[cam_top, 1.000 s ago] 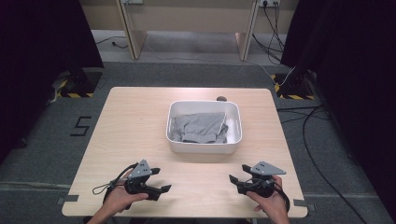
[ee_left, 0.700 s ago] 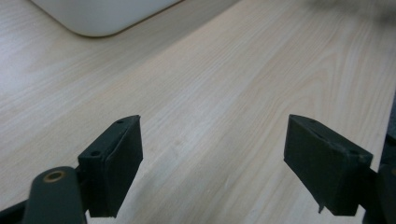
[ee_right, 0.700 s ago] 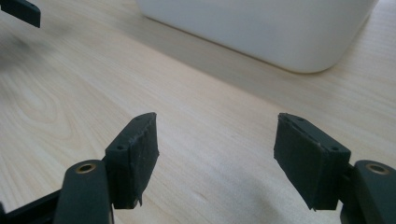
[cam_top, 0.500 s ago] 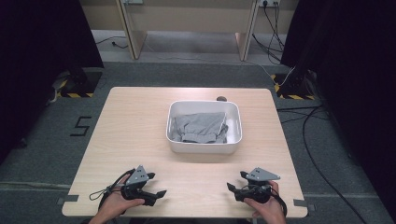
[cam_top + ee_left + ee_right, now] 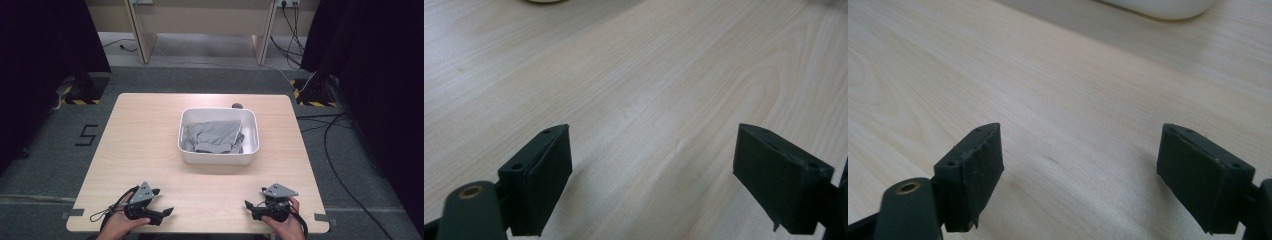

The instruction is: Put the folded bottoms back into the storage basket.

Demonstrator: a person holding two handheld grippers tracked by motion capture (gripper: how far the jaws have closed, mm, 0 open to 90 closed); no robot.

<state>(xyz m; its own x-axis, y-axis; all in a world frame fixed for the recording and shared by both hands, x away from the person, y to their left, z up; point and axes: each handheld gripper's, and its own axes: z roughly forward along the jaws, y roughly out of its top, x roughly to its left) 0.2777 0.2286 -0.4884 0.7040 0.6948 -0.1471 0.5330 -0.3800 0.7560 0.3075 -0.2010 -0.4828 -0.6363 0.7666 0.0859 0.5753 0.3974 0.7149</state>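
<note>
**A:** Pale wood table (image 5: pixel 150 130), fine straight grain, square-cornered, standing on grey carpet. What's in the middle?

**B:** White tub (image 5: pixel 218 157), rounded corners, smooth plastic look, just past the table's centre. Grey cloth (image 5: pixel 212 136) lies crumpled inside it, soft folds, matte.

**A:** And the grippers?

**B:** Both low at the near edge, well apart from the tub. Left gripper (image 5: pixel 162 212) in the person's left hand (image 5: pixel 116 227), right gripper (image 5: pixel 248 206) in the right hand (image 5: pixel 282 225). Each carries a grey three-cornered plate and a looping black cable.

**A:** Jaws?

**B:** Spread wide on both, and they've just been opening. Nothing between them, bare wood only.

**A:** What do the gripper views add?

**B:** Detail the high view can't give: blocky black pads, dull and rubbery, edges a bit ragged on the right gripper (image 5: pixel 1080 175). The left gripper (image 5: pixel 654 170) looks along the grain. The right gripper view catches the tub's white curved base at its top edge.

**A:** And the room?

**B:** From above: dark curtains both sides, wooden panelling behind, cables on the floor, hazard-striped tape, a "5" (image 5: pixel 87 135) marked on the carpet.
</note>
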